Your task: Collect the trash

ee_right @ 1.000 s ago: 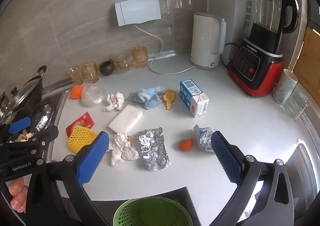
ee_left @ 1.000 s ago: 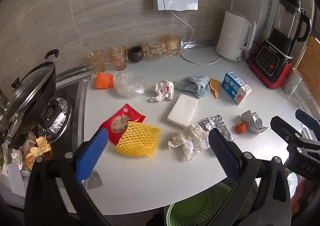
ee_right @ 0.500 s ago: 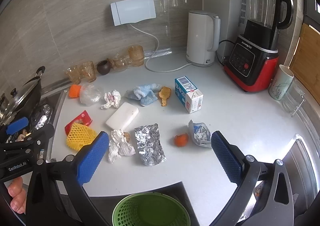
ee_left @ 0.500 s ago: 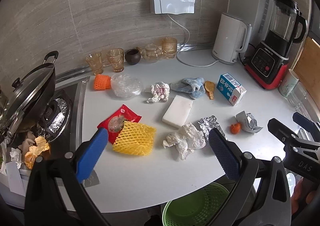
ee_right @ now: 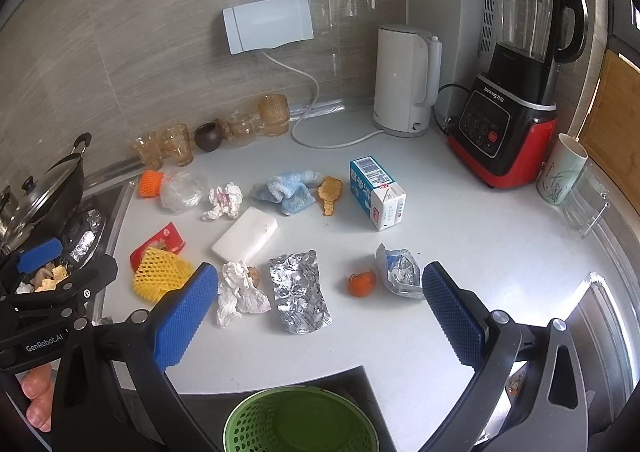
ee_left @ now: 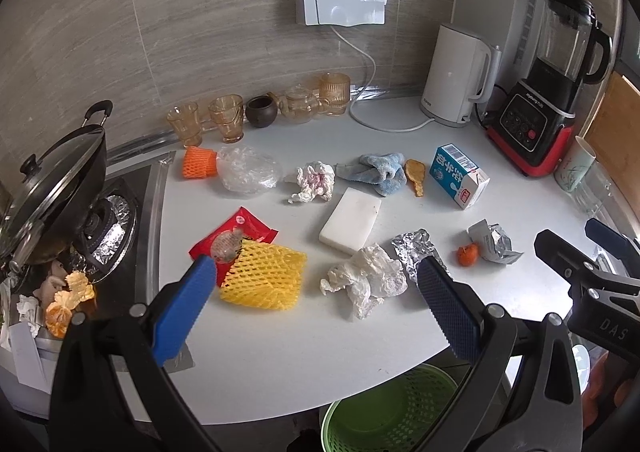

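The green basket (ee_right: 300,422) stands below the front edge of the white counter (ee_right: 480,236). Above it, both the left gripper (ee_left: 316,300) and the right gripper (ee_right: 320,308) have their jaws wide apart and hold nothing. Just behind the basket, on the counter, lie a crumpled white paper (ee_right: 238,292), a foil sheet (ee_right: 298,290), an orange peel (ee_right: 362,283) and a foil wrapper (ee_right: 400,270). Left of the basket lies a yellow foam net (ee_left: 262,278), partly over a red packet (ee_left: 236,232). Farther behind the basket are a white block (ee_right: 245,235), a blue cloth (ee_right: 288,188) and a milk carton (ee_right: 376,192).
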Demonstrator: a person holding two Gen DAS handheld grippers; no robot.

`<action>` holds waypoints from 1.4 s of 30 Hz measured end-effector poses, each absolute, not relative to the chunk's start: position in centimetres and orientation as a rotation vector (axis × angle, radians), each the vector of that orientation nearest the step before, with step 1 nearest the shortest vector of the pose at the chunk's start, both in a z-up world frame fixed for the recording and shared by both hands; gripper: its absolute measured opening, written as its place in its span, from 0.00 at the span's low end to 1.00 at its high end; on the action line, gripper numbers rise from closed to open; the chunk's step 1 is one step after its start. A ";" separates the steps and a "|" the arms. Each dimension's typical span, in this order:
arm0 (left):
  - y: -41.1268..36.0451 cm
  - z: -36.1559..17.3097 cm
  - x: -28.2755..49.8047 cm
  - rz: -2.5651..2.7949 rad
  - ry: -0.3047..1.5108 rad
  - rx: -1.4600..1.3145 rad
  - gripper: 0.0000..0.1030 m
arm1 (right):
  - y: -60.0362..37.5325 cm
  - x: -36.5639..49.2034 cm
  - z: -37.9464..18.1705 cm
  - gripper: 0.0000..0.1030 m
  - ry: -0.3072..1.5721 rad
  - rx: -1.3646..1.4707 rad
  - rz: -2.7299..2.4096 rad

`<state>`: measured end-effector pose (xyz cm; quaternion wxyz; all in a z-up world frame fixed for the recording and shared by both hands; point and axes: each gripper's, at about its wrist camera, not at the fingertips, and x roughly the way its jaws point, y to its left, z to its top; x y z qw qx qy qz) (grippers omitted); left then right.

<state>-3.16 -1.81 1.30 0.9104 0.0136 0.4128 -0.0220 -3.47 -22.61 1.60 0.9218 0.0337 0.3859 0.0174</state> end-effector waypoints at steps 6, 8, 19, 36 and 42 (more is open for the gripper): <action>-1.8 1.3 -3.1 -0.046 0.852 0.028 0.94 | -22.6 -3.4 1.6 0.98 0.791 0.064 0.035; -1.8 1.3 -3.1 -0.047 0.852 0.028 0.94 | -22.6 -3.5 1.6 0.98 0.792 0.063 0.034; -2.3 0.9 -2.6 -0.048 0.853 0.032 0.94 | -22.9 -3.2 1.4 0.98 0.794 0.065 0.033; -1.8 0.5 -2.8 -0.043 0.854 0.023 0.94 | -22.8 -3.4 1.4 0.98 0.795 0.064 0.041; -1.4 0.5 -3.0 -0.036 0.858 0.017 0.94 | -22.5 -3.4 1.3 0.98 0.797 0.063 0.045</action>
